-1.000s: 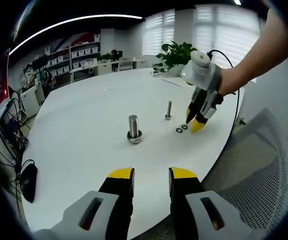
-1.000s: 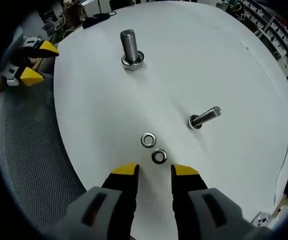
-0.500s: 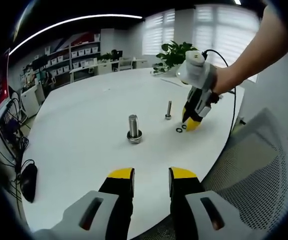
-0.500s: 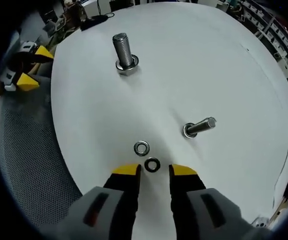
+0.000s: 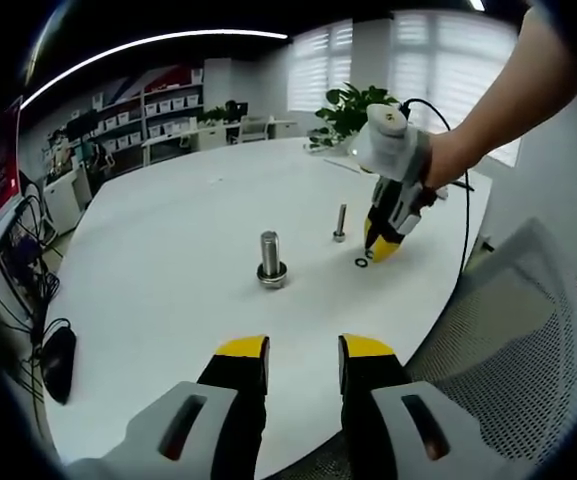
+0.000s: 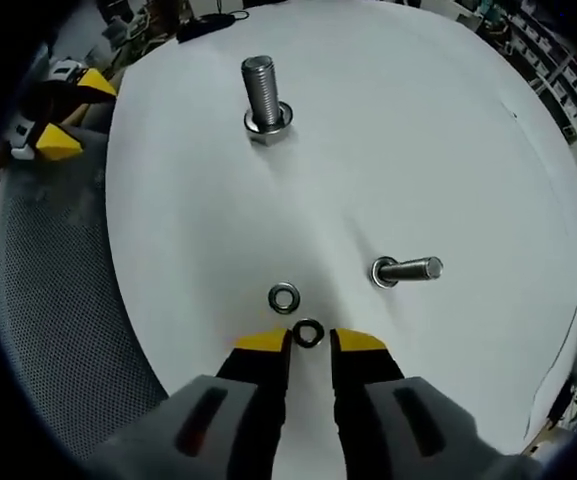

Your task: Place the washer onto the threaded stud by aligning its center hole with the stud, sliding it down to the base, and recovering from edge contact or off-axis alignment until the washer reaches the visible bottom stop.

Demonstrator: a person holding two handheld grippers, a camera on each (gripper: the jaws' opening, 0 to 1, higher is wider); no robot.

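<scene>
**Steel washers lie at the right gripper's tips**

White tabletop (image 6: 448,150) carries two threaded studs and two small washers. The larger stud (image 6: 265,98) stands upright on its hex base toward the far side of the right gripper view; the thinner stud (image 6: 406,270) stands apart from it, well to the right. Just ahead of the right gripper (image 6: 309,341) lie the washers side by side: the near washer (image 6: 308,332) sits right between the yellow fingertips, which are narrowly parted around it, and I cannot tell whether they touch it. The second washer (image 6: 284,297) rests flat just beyond, clear of the tips.

From the left gripper view, a person's hand brings the right gripper down steeply onto the table beside the thinner stud, its tips at the washers. The left gripper (image 5: 303,350) hangs back over the table's near edge, jaws spread with nothing between them. A mesh chair (image 5: 508,340) stands at the table's rim.
</scene>
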